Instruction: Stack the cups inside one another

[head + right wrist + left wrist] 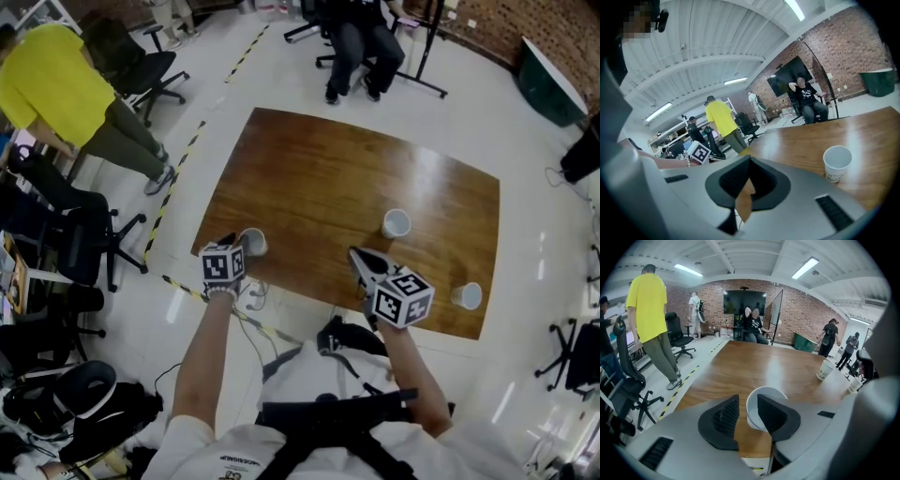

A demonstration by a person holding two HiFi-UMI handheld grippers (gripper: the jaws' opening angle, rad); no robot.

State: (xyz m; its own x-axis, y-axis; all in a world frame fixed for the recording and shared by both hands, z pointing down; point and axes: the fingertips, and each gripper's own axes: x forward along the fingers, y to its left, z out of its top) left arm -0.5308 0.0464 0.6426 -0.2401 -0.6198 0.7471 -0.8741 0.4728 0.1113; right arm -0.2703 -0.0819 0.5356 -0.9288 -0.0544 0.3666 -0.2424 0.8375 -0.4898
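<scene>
Cups, three of them, white and upright, stand well apart on a wooden tabletop [328, 178]. The left cup [253, 242] is near the tabletop's left edge, the middle cup [396, 223] is further in, and the right cup [466, 296] is close to the near right corner. The left hand-held gripper [232, 242] is released: in its own view the jaws stand apart over the left cup [768, 391], with one jaw above the mouth and the other outside the wall. That leaves the wall between the pads with a sliver of wood still showing beside it, so nothing is pressed. The right hand-held gripper [361, 255] is clenched and grasps nothing. It hangs over the tabletop's near edge between the left cup and the middle cup [836, 161], nearer the middle one. Only bare wood lies between the cups. A thin cable [253, 298] dangles off the near edge by the left wrist. Around the tabletop, a person in a yellow shirt [47, 80] stands at the left among office chairs [84, 234]. A seated person [361, 37] is at the far side, striped tape [178, 173] runs along the floor, and a dark screen [744, 302] hangs on the brick wall.
</scene>
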